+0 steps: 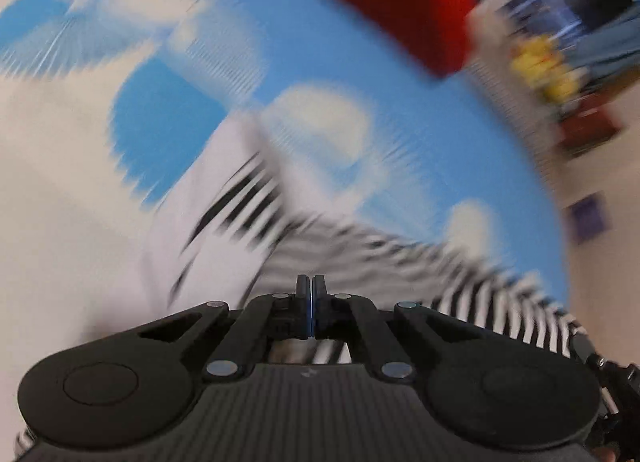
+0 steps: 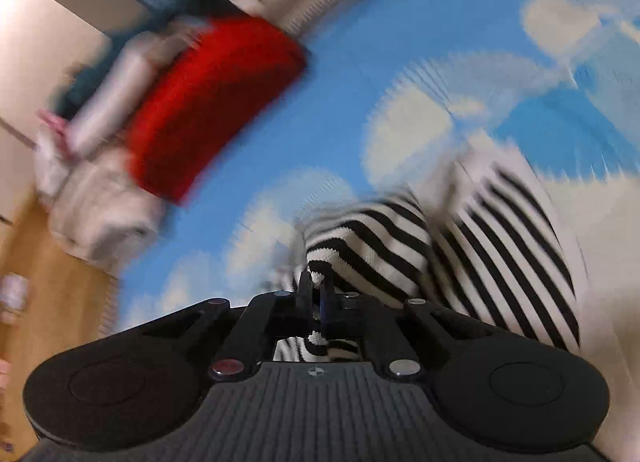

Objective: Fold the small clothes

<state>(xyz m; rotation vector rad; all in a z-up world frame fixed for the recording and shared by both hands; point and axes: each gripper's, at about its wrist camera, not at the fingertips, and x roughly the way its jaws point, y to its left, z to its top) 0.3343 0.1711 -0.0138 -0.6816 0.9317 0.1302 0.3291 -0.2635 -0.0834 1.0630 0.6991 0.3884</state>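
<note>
A black-and-white striped garment (image 1: 400,254) lies on a blue cloth with white clouds (image 1: 320,61). My left gripper (image 1: 311,282) is shut, its jaws pressed together, with striped fabric showing under the fingers. In the right wrist view my right gripper (image 2: 316,286) is shut on a fold of the striped garment (image 2: 368,242), which bunches up above the fingers and spreads to the right. Both views are motion-blurred.
A folded red garment (image 2: 216,105) lies on the blue cloth (image 2: 340,81) beside pale folded clothes (image 2: 100,213); the red garment also shows in the left wrist view (image 1: 400,1). A wooden floor (image 2: 48,302) lies past the cloth's edge. Blurred clutter (image 1: 552,69) sits at the far right.
</note>
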